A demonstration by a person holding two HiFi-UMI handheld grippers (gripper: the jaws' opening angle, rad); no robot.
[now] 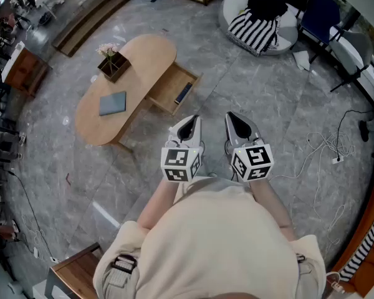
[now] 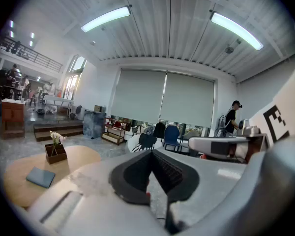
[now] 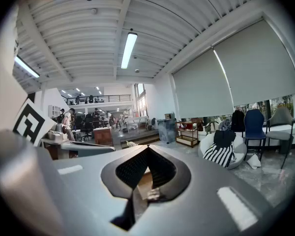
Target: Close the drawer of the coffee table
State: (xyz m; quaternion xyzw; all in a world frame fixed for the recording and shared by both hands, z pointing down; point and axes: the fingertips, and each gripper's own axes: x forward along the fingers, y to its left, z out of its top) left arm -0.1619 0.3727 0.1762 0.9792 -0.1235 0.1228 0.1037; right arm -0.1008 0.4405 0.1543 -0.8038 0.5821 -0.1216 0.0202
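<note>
**Asker:** Where is the drawer?

**Me:** The drawer (image 1: 172, 87) stands pulled out of the long side of the coffee table (image 1: 143, 52), the side that faces me. A dark slim thing (image 1: 183, 93) lies inside it, toward its right side.

**Asker:** What is on the tabletop?

**Me:** A planter box (image 1: 114, 67) with pale flowers sits toward the far end. A grey-blue book (image 1: 113, 103) lies flat nearer the middle, apart from the box. In the left gripper view both show off to the left, the box beyond the book.

**Asker:** And your grippers?

**Me:** I hold them side by side in front of my chest, pointing toward the table. My left gripper (image 1: 188, 123) has its jaws pressed together with nothing between them. My right gripper (image 1: 237, 122) is the same, jaws together and empty. The left one is nearer the drawer, but neither touches it, and bare floor (image 1: 249, 89) lies between.

**Asker:** What lies farther out?

**Me:** The floor is grey and marbled all round. Beyond the table to the right is a round white seat (image 1: 287, 33) with a striped cushion (image 1: 252, 31) on it, and a blue chair (image 1: 319, 12) is just beside the seat. White cables (image 1: 321, 147) trail over the floor at my right.
</note>
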